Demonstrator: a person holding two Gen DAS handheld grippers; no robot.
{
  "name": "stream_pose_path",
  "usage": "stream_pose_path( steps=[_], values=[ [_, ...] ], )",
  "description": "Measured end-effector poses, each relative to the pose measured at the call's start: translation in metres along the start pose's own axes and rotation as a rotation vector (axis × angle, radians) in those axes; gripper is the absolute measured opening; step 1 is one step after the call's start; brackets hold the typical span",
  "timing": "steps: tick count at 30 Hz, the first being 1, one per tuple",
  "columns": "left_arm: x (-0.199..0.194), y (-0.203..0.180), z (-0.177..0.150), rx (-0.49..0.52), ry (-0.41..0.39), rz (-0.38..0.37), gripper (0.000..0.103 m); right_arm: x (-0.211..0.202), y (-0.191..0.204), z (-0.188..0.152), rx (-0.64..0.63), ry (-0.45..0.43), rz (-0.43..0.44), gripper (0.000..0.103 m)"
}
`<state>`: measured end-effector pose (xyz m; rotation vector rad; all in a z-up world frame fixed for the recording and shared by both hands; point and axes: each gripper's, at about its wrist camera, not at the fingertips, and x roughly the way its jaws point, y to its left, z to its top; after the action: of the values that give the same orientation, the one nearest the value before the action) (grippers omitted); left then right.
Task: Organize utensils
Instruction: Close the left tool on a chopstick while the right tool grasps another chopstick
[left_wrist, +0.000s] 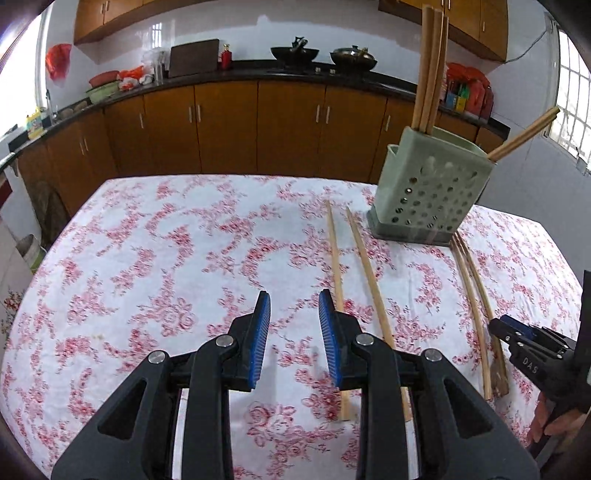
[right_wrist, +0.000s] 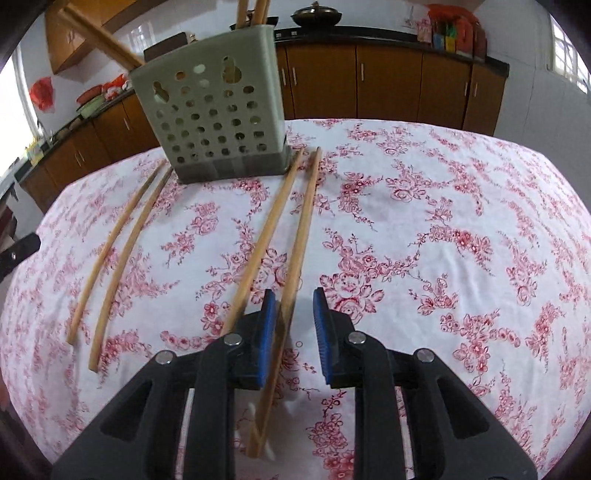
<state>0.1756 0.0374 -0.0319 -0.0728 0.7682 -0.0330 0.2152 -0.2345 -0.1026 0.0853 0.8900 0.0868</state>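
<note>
While open, right tool (right_wrist: 293, 317) (astride chopstick (right_wrist: 301, 232)).

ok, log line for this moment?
left gripper: open, empty | right gripper: open, one chopstick between jaws, not gripped | table: four loose chopsticks | holder: upright, more chopsticks inside

Right tongs (right_wrist: 293, 301) apart over floral tablecloth (right_wrist: 443, 221); chopstick (right_wrist: 301, 236) between jaws, ungripped; perforated holder (right_wrist: 214, 122) behind.
</note>
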Motion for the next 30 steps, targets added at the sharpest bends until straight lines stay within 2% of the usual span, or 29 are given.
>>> stream_pose_path(
  steps=[1, 4, 5, 9, 15, 17, 21, 26, 28, 30],
  values=[
    [0.003, -0.003, 0.0, 0.0, 0.007, -0.009, 0.028, 0.0, 0.001, 0.0, -0.009, 0.0, -0.009, 0.009],
    [0.012, -0.009, -0.003, 0.007, 0.036, -0.037, 0.028, 0.002, -0.008, 0.003, 0.003, 0.002, -0.017, 0.008],
    [0.014, -0.011, -0.004, 0.008, 0.044, -0.043, 0.028, 0.002, -0.016, 0.005, 0.017, -0.003, -0.048, 0.008],
    [0.028, -0.016, -0.01, -0.001, 0.096, -0.073, 0.028, 0.006, -0.058, 0.016, 0.151, -0.007, -0.116, 0.008],
    [0.045, -0.031, -0.014, 0.015, 0.14, -0.101, 0.028, 0.006, -0.069, 0.016, 0.133, -0.012, -0.121, 0.008],
    [0.05, -0.035, -0.016, 0.024, 0.149, -0.094, 0.028, 0.007, -0.07, 0.016, 0.127, -0.014, -0.119, 0.008],
    [0.056, -0.041, -0.018, 0.056, 0.142, -0.024, 0.009, 0.009, -0.065, 0.02, 0.107, -0.013, -0.104, 0.008],
    [0.063, -0.019, -0.009, -0.024, 0.126, 0.054, 0.007, 0.013, -0.057, 0.024, 0.069, -0.013, -0.088, 0.008],
    [0.064, -0.008, -0.007, -0.057, 0.124, 0.061, 0.007, 0.016, -0.056, 0.027, 0.06, -0.018, -0.091, 0.008],
    [0.063, -0.007, -0.008, -0.042, 0.121, 0.058, 0.007, 0.018, -0.058, 0.029, 0.061, -0.019, -0.089, 0.008]
  ],
)
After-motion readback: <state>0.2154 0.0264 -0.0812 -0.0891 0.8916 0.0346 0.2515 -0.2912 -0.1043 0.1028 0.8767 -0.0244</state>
